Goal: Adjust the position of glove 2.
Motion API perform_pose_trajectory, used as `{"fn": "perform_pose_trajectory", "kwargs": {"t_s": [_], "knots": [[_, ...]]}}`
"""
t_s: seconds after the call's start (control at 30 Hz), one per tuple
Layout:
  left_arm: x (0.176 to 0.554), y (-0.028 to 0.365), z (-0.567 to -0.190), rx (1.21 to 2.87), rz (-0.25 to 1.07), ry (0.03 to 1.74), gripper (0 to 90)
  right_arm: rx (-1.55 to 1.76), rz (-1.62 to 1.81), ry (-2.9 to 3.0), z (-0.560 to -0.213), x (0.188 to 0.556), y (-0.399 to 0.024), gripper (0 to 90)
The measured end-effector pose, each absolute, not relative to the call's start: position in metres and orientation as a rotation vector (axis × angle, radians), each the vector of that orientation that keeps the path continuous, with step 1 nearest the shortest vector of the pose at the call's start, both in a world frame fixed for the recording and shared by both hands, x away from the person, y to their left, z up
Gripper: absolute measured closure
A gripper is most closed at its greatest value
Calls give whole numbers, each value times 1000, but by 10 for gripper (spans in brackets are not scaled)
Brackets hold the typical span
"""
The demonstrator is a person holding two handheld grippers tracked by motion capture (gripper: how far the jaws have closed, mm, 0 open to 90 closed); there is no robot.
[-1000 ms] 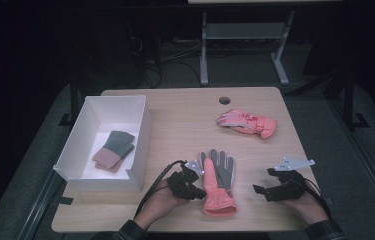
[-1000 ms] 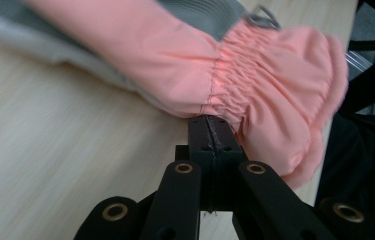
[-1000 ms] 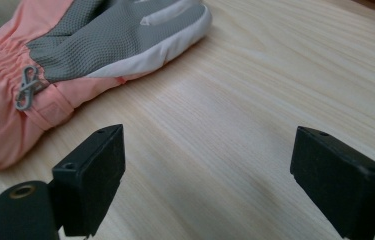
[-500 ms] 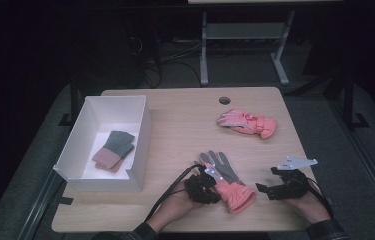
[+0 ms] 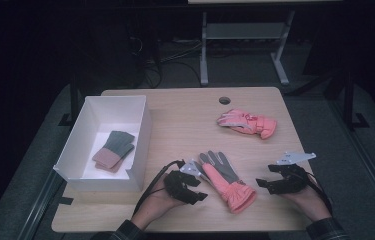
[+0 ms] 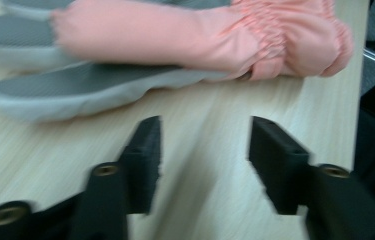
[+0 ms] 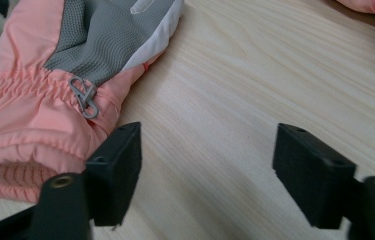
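- Left gripper (image 5: pixel 187 184): jaws apart with bare wood between them, nothing held; jaws have just been opening. Parked just beside the near glove (image 5: pixel 225 179), on its thumb side, as if freshly let go after squaring it up on the table (image 5: pixel 185 120).
- Same in left gripper view: near glove (image 6: pixel 175 45) lies flat past the jaw tips, grey fingers to one side, pink cuff to the other, not between the pads.
- Right gripper (image 5: pixel 275 182): jaws apart, empty, have just been closing a little. Resting on the table on the cuff side of the near glove, close but apart.
- Right gripper view: pink cuff and small metal clip of near glove (image 7: pixel 70 85) just beside 1 jaw; likely lined up for a pinch at the cuff.
- Near glove: palm side up, fingers pointing away from the person, cuff toward the front edge, between the 2 grippers.
- Second pink glove (image 5: pixel 247 122): farther back on the right, well apart, its cuff pointing right.
- White box (image 5: pixel 142 130): left of the table, open top, holding 1 folded dark-and-tan pair (image 5: pixel 114 150); probable destination.
- Obstacles: box wall stands between glove and box floor, so a lift over it looks necessary; round cable hole (image 5: pixel 224 100) at the back, out of the way.
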State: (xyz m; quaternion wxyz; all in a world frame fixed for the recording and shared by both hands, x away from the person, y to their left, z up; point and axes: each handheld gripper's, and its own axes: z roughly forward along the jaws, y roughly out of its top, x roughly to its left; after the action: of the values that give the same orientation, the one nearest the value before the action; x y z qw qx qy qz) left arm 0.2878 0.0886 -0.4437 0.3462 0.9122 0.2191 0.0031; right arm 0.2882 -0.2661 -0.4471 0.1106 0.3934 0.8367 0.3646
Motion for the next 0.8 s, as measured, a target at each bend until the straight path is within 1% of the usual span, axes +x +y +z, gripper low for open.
{"fn": "perform_pose_trajectory", "kwargs": {"t_s": [0.03, 0.07, 0.1, 0.13, 0.17, 0.23, 0.27, 0.3, 0.33, 0.37, 0.4, 0.43, 0.63, 0.7, 0.77, 0.8], "knots": [[287, 95, -449, 2354, 38, 588, 323, 1157, 1077, 2460, -447, 292, -265, 338], [287, 95, -449, 2354, 38, 588, 294, 1157, 1077, 2460, -447, 292, -265, 338], [287, 97, -450, 2350, 39, 591, 294, 1154, 1073, 2462, -446, 293, -264, 380], [286, 100, -450, 2354, 49, 584, 273, 1154, 1077, 2461, -444, 294, -264, 435], [284, 103, -450, 2344, 69, 597, 231, 1165, 1088, 2455, -441, 297, -264, 551], [283, 107, -450, 2348, 95, 589, 178, 1162, 1091, 2458, -437, 300, -264, 656], [283, 107, -450, 2348, 95, 589, 167, 1162, 1091, 2458, -437, 300, -264, 656], [281, 110, -452, 2328, 98, 623, 152, 1165, 1078, 2455, -435, 305, -263, 752], [281, 110, -452, 2328, 98, 623, 139, 1165, 1078, 2455, -435, 305, -263, 752], [281, 112, -452, 2340, 111, 621, 139, 1153, 1065, 2454, -433, 310, -264, 848], [280, 113, -453, 2324, 115, 637, 139, 1153, 1065, 2454, -433, 310, -264, 848], [281, 116, -453, 2327, 114, 641, 138, 1143, 1060, 2452, -432, 317, -264, 900], [282, 119, -453, 2308, 138, 670, 135, 1131, 1045, 2432, -423, 335, -265, 900], [282, 118, -453, 2309, 144, 671, 135, 1147, 1034, 2412, -417, 350, -265, 900], [282, 117, -453, 2312, 140, 672, 135, 1135, 1037, 2404, -415, 356, -265, 900], [282, 118, -453, 2314, 136, 672, 135, 1139, 1021, 2392, -412, 367, -264, 900]]}}
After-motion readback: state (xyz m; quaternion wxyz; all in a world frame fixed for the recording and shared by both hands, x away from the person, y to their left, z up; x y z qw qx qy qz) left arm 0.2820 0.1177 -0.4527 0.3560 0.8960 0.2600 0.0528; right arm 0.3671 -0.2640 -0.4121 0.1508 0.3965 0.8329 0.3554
